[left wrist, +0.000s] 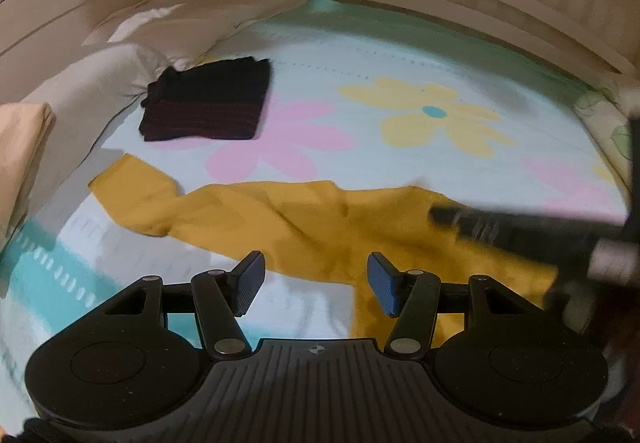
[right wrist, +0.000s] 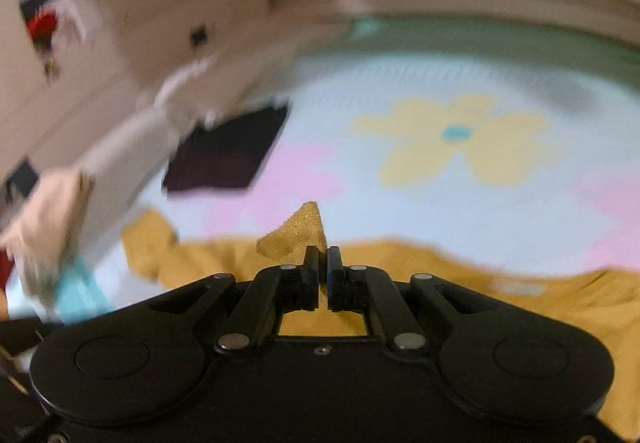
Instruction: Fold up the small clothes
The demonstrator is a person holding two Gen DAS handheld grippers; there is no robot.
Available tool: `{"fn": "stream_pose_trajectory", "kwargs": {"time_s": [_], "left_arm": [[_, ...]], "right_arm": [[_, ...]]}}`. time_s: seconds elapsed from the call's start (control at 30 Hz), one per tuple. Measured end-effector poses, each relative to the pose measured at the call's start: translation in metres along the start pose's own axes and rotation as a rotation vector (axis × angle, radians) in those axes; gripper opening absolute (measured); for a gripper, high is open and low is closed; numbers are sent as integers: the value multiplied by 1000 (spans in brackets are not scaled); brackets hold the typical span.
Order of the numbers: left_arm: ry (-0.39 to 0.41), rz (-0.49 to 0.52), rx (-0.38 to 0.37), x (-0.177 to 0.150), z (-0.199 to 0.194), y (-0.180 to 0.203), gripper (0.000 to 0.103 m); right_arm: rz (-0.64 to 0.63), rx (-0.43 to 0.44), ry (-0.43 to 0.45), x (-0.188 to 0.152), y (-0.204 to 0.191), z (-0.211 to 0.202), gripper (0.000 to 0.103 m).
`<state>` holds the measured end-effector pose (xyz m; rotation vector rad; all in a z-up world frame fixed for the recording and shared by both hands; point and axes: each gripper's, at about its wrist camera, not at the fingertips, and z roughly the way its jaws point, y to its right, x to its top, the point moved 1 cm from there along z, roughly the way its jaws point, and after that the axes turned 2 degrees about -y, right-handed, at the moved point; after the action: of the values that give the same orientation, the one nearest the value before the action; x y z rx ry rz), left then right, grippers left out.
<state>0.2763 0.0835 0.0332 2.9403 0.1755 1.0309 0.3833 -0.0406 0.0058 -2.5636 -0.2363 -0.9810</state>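
Mustard knit, thin and limp: the shirt (left wrist: 304, 219) is lying crumpled across the near part of the floral sheet (left wrist: 360, 55), in front of a folded dark garment (left wrist: 208, 103). The right gripper (right wrist: 323, 267) is pinching a corner of the shirt, which is peaking above its nearly closed jaws; whether the pads are pressing firmly is unclear. The left gripper (left wrist: 316, 281) is hovering over the shirt's near edge, jaws released and empty. Such cloth is probably drooping and sliding readily, so hems and corners are offering the surest hold.
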Motion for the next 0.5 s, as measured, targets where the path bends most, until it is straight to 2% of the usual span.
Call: {"fn": "stream_pose_trajectory", "kwargs": {"time_s": [0.07, 0.17, 0.23, 0.3, 0.5], "left_arm": [[-5, -4, 5, 0, 6, -3, 55], [-21, -13, -10, -3, 13, -5, 55], [-28, -10, -14, -4, 21, -4, 55], [-31, -5, -15, -5, 29, -1, 55], [-77, 46, -25, -11, 57, 20, 55]], "right_arm": [[20, 11, -29, -14, -2, 13, 21], [66, 38, -15, -27, 16, -5, 23], [106, 20, 20, -31, 41, -26, 36], [144, -31, 54, -36, 72, -46, 40], [313, -245, 99, -55, 180, -104, 41]]}}
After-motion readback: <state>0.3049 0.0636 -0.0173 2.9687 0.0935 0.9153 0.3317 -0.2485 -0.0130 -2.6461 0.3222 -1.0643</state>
